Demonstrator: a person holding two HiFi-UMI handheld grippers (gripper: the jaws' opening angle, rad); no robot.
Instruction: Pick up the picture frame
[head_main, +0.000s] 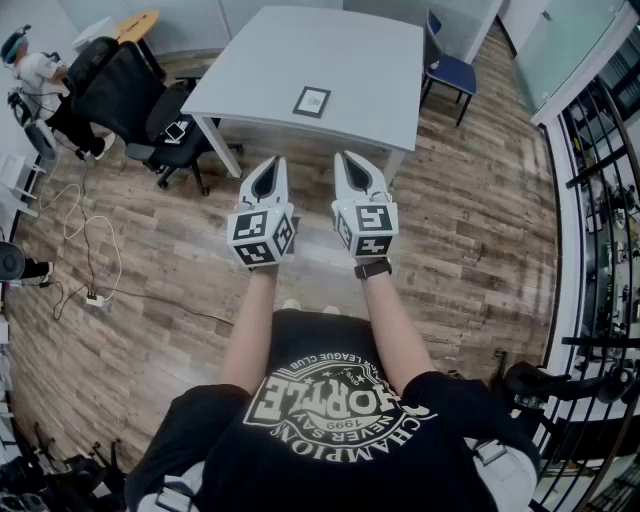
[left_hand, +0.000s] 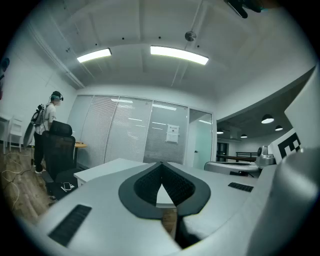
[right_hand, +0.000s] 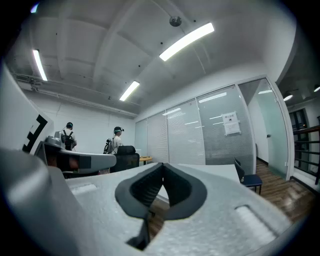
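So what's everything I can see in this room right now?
table: one, light grey, ahead of the person
picture frame: one, dark-edged, lying flat on the table near its front edge
blue chair: one, right of the table
office chair: one, black, left of the table
power strip: one, white, with its cable on the wooden floor at left
people: two, standing far off in the right gripper view
left gripper: one, white, shut, empty, short of the table
right gripper: one, white, shut, empty, beside the left gripper
wristwatch: one, black, on the right wrist
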